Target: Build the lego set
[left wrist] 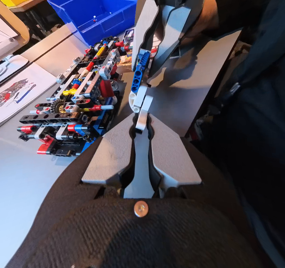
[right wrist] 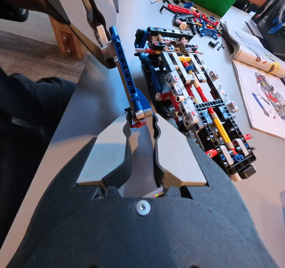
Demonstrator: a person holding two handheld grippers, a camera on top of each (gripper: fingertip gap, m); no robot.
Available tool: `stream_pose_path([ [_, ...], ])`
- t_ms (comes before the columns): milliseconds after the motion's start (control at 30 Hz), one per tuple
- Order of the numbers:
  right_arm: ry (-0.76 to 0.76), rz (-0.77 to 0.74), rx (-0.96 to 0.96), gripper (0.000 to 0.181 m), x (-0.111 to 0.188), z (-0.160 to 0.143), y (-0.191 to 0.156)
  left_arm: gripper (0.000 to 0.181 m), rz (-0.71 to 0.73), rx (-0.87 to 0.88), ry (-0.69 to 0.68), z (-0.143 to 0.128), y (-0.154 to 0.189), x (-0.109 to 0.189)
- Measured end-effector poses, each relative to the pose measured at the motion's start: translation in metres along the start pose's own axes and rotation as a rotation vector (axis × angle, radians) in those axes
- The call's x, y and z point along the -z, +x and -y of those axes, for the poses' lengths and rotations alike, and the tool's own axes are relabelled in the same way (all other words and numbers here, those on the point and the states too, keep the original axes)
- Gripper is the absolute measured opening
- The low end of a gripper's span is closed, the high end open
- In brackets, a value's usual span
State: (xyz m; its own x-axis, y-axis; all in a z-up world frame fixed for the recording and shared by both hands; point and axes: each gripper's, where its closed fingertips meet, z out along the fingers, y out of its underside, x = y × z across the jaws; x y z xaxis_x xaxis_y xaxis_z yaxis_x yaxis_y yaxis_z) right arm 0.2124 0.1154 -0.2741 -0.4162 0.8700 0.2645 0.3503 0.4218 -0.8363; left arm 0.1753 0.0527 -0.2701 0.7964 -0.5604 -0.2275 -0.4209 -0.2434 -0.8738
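i'm clamping my left gripper (left wrist: 141, 121) on the white end of the blue beam sub-assembly (left wrist: 137, 78), jaws pinched tight on that white curved piece. at twelve o'clock from it my right gripper (left wrist: 148, 63) is gripping the far end of the same piece. in the right wrist view, the right gripper (right wrist: 141, 118) is closing on the grey-and-blue end, with a small red pin (right wrist: 138, 124) poking out between the fingers. so both tools are grasping one part, holding it up in the air just beside the chassis (right wrist: 192, 98), which is sitting on the table (right wrist: 95, 98) at about two o'clock of my right tool.

to do this well, i'm thinking: keep both grips level so the long beam is not twisting, line its holes up with the chassis side, then press in evenly. the instruction booklet (right wrist: 262, 94) is lying open at three o'clock, loose parts (right wrist: 197, 18) at one o'clock.
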Motion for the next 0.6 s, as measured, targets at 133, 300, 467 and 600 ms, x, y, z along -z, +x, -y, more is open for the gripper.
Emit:
stream_pose_path([
  [133,-0.013,-0.044,-0.016,0.024,-0.002,0.001,0.007,0.009,0.006,0.041,-0.007,0.001,-0.007,-0.001],
  [300,-0.039,-0.060,-0.070,0.024,-0.006,-0.003,0.012,0.010,0.013,0.191,-0.009,-0.003,-0.016,-0.004],
  [467,-0.040,-0.029,-0.131,0.025,-0.006,-0.005,0.013,0.010,0.003,0.272,-0.005,-0.001,-0.014,-0.005],
  [600,-0.026,-0.060,-0.080,0.025,-0.004,-0.002,0.012,0.010,0.012,0.285,-0.004,0.001,-0.011,-0.003],
])
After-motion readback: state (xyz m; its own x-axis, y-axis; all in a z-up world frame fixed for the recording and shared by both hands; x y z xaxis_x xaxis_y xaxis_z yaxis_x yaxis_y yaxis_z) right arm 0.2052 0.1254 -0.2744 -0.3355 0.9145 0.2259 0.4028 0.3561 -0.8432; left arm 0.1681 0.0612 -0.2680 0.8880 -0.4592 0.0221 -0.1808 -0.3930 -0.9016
